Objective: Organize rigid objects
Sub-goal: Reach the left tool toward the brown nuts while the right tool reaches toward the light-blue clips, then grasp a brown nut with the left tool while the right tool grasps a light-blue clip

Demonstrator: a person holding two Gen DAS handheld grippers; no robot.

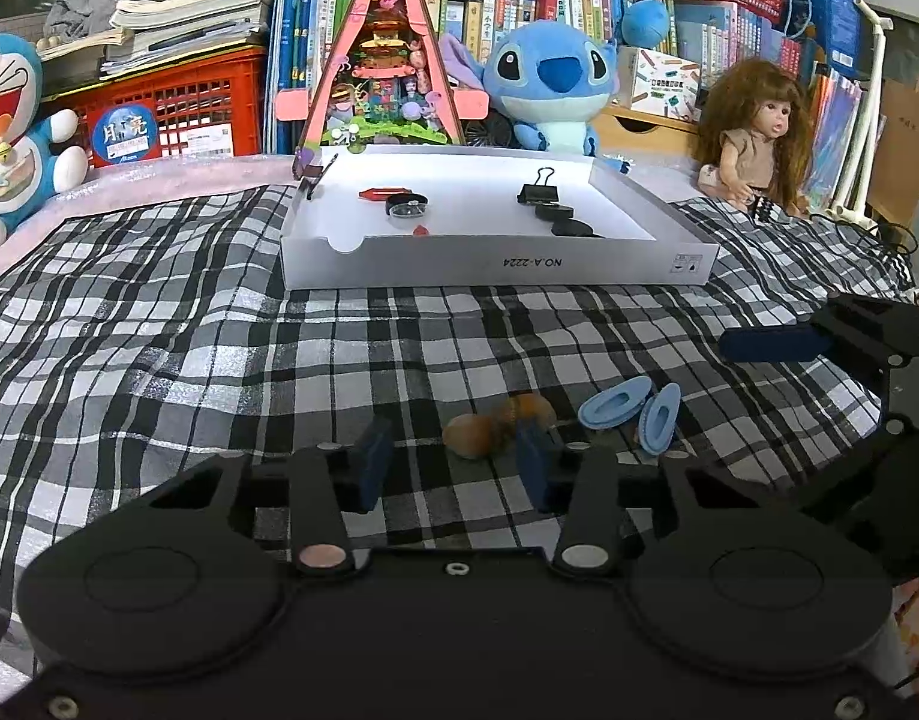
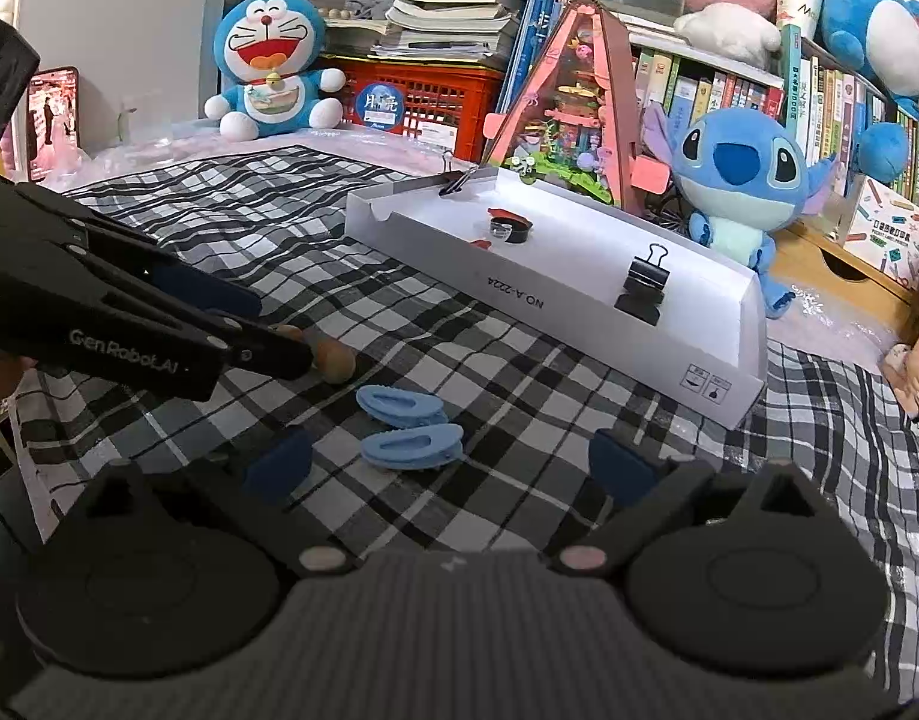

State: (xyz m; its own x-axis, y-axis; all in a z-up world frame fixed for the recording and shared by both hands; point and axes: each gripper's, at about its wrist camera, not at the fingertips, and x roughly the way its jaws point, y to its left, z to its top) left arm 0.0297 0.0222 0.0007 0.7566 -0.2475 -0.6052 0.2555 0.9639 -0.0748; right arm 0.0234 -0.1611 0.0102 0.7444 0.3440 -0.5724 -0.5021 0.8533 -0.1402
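The white tray [image 1: 495, 267] sits mid-way across the checked cloth [image 1: 159, 360], its near wall a low barrier. In front of the tray the cloth lies open to the left; to the right two blue clips [image 2: 408, 429], side by side, and a brown wooden piece [image 1: 495, 429] clutter the way. The left claw [image 1: 453, 462] straddles the wooden piece; the right claw [image 2: 453, 471] stands wide just short of the clips. Inside the tray, binder clips [image 1: 540, 192] and black discs [image 1: 570, 227] fill the right part, small bits the left; bare floor lies between. Behind the tray, plush toys [image 1: 549, 90], a doll [image 1: 750, 138] and a pink model [image 1: 387, 60] wall off the far edge.
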